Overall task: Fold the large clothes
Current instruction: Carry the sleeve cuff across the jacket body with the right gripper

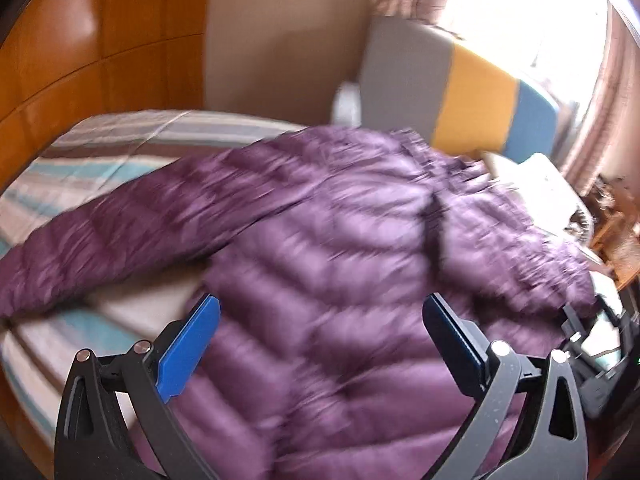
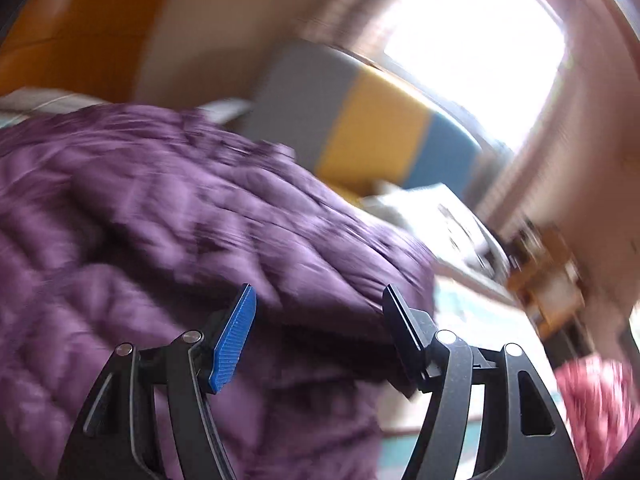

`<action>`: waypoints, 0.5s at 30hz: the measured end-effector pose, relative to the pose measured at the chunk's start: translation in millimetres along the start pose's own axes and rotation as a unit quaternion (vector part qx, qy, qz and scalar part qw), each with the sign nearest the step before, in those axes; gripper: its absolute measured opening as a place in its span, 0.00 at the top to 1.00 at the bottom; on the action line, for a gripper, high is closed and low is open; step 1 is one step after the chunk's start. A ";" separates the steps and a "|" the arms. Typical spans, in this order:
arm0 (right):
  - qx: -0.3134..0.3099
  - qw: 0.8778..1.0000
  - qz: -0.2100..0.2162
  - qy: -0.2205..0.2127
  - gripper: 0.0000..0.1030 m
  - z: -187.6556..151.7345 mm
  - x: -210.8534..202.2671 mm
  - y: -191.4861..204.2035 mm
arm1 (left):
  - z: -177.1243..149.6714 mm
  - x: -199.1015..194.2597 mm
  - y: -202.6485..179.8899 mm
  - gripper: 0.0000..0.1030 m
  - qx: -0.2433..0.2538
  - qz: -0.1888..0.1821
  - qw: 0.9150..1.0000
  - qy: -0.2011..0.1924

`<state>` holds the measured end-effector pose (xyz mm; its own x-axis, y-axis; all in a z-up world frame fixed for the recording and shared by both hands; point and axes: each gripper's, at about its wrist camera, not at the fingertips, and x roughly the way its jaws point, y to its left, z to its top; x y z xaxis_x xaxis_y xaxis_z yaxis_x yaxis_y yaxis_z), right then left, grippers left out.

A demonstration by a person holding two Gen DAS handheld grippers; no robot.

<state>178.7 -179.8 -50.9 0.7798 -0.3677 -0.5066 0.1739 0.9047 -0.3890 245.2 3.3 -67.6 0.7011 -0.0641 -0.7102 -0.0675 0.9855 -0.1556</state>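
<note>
A purple quilted puffer jacket (image 1: 320,220) lies spread on a bed with a striped sheet (image 1: 120,140), and one sleeve (image 1: 100,240) stretches out to the left. My left gripper (image 1: 320,300) hovers over the jacket's body with its blue pads wide apart and nothing between them. In the right wrist view the jacket (image 2: 160,208) fills the left half, and its right edge is folded over. My right gripper (image 2: 319,290) stands open at that edge. The fabric shows between the fingers, but the pads do not press on it. Both views are blurred.
A grey, yellow and blue cushion (image 1: 460,92) leans by the bright window (image 1: 520,12). An orange wooden headboard (image 1: 80,40) stands at the left. Papers and clutter (image 1: 540,184) lie beyond the jacket's right side. A pink patterned cloth (image 2: 592,400) sits at the lower right.
</note>
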 end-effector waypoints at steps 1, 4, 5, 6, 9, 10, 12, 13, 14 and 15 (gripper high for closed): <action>0.016 1.000 -0.012 0.007 0.37 1.4 4.2 -4.9 | 6.6 4.7 -11.0 0.02 0.011 -0.013 1.000 0.002; 0.050 0.998 -0.029 0.017 0.37 -1.0 9.4 -20.0 | 20.5 25.7 -47.0 0.13 0.039 -0.039 0.998 0.013; 0.055 0.998 -0.031 0.020 0.37 -2.0 10.0 -21.2 | 23.1 33.1 -56.5 0.15 0.046 -0.047 0.998 0.015; 0.063 0.997 -0.036 0.022 0.37 -2.4 10.4 -23.5 | 24.8 44.2 -69.4 0.15 0.058 -0.052 0.997 0.021; 0.072 0.996 -0.052 0.020 0.32 -9.7 10.4 -30.4 | 26.2 76.0 -88.3 0.26 0.085 -0.051 0.994 0.050; 0.072 0.996 -0.050 0.018 0.32 -9.6 12.5 -31.7 | 24.6 84.5 -92.6 0.40 0.089 -0.050 0.993 0.062; 0.069 0.996 -0.049 0.017 0.32 -10.5 12.7 -32.0 | 22.3 95.0 -94.4 0.53 0.082 -0.062 0.991 0.081; 0.066 0.997 -0.046 0.020 0.32 -11.6 10.9 -31.1 | 22.6 95.2 -93.6 0.69 0.074 -0.071 0.992 0.080; 0.063 0.997 -0.045 0.022 0.32 -14.2 10.0 -30.2 | 22.4 94.2 -93.5 0.80 0.073 -0.084 0.991 0.079; 0.057 0.997 -0.043 0.024 0.32 -14.8 11.3 -28.3 | 22.8 92.1 -93.8 0.88 0.079 -0.083 0.991 0.074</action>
<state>173.7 -212.8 -57.0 0.7295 -0.4525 -0.5130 0.3087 0.8870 -0.3434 332.3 -91.5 -102.8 0.5806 -0.2384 -0.7785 0.1603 0.9709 -0.1778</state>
